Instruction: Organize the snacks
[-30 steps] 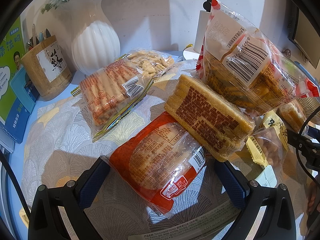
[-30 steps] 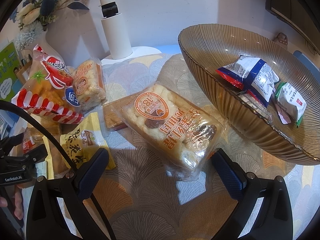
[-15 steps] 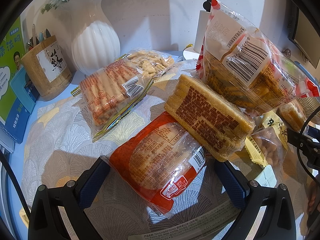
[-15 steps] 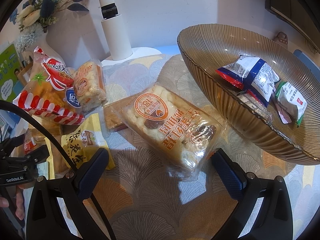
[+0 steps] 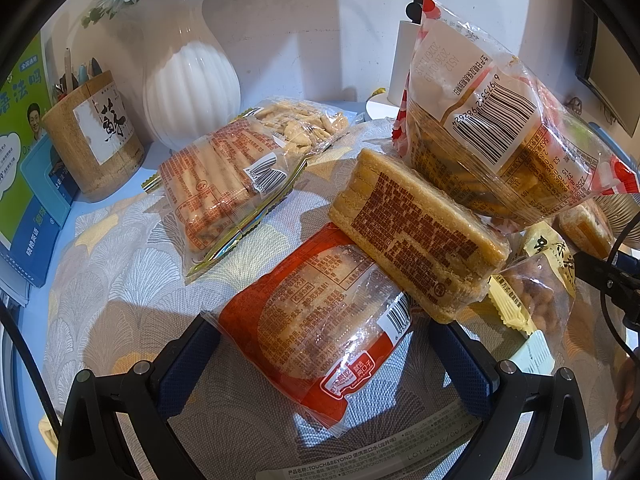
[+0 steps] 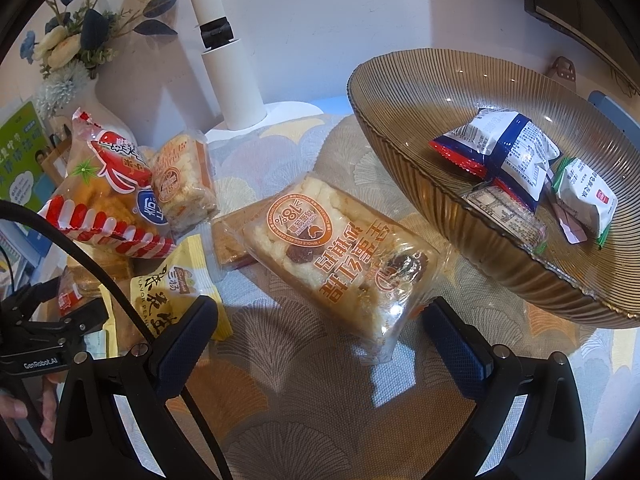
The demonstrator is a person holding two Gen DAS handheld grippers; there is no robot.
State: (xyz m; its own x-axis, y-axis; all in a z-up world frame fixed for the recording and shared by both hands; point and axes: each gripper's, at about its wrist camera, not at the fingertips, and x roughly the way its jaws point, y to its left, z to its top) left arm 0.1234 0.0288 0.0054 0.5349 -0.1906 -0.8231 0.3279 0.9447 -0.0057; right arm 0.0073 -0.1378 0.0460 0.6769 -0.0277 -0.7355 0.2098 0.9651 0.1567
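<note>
Orange-wrapped cake packet (image 5: 316,332) is seen lying on the patterned tablecloth (image 5: 120,280) between the wide-spread, empty jaws of the left gripper (image 5: 324,356), a wafer block (image 5: 420,232) resting on its far end. In the right wrist view, the right gripper (image 6: 320,344) is likewise spread wide and empty around the near end of a clear-wrapped egg cake (image 6: 344,256), beside the ribbed amber bowl (image 6: 440,200) holding small packets (image 6: 504,152).

You've got a grey-and-yellow fan-print tablecloth (image 6: 312,420) under everything. The ribbed amber glass bowl (image 6: 400,152) holds a white, blue and red packet (image 6: 508,148). Left of the bowl sits an orange-lettered clear cake pack (image 6: 340,256), then a red-and-white striped bag (image 6: 100,196).
</note>
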